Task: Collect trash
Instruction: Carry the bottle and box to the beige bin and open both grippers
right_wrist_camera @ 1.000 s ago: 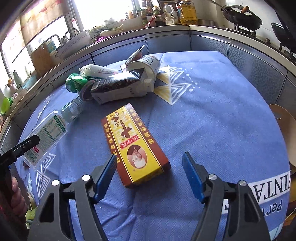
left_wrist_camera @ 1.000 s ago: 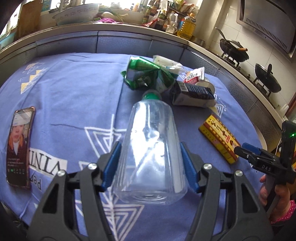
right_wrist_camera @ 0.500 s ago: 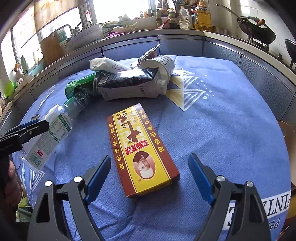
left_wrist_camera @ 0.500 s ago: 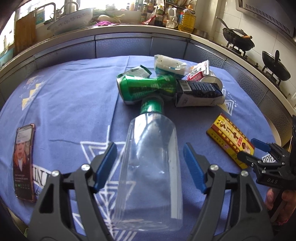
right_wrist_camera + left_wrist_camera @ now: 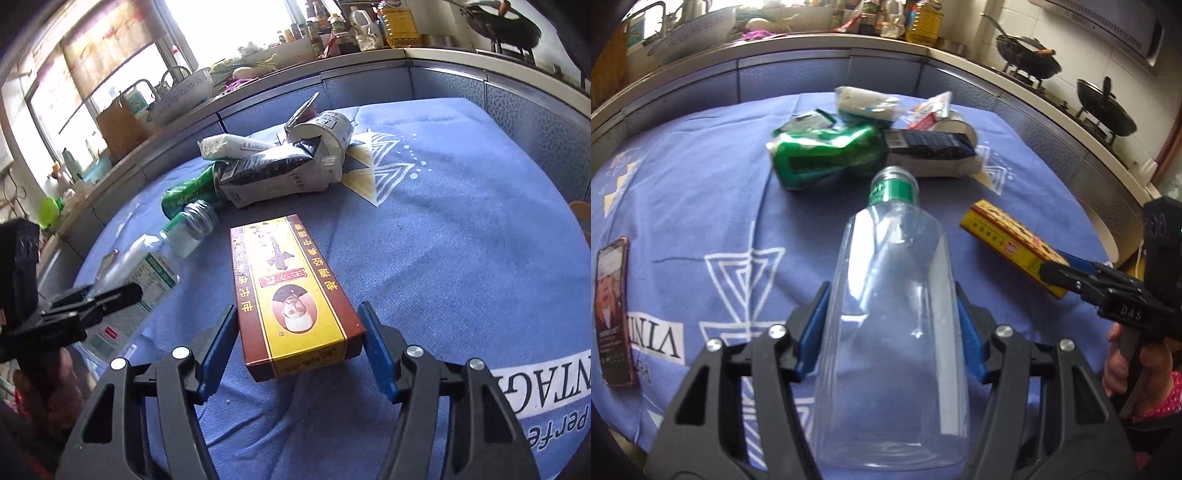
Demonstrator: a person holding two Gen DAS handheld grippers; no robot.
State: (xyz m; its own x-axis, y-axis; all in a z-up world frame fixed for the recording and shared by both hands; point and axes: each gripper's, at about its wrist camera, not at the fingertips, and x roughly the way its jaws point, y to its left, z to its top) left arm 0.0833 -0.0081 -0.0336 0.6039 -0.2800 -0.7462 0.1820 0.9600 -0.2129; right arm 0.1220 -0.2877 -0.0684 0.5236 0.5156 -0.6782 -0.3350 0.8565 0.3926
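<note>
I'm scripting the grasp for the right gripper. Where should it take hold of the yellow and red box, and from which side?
Grip the yellow and red box across its narrow width, on the two long side walls near the closest end. It lies flat, pointing lengthwise away from the right gripper, whose open pads already flank it.

Surface: round table under blue printed cloth [image 5: 701, 177]
Left edge: smartphone in red case [image 5: 611, 314]
Middle: crushed green can [image 5: 823, 158], black-and-white carton [image 5: 931, 151], white packet [image 5: 864, 103]
Right: yellow-red cardboard box [image 5: 291, 295]
</note>
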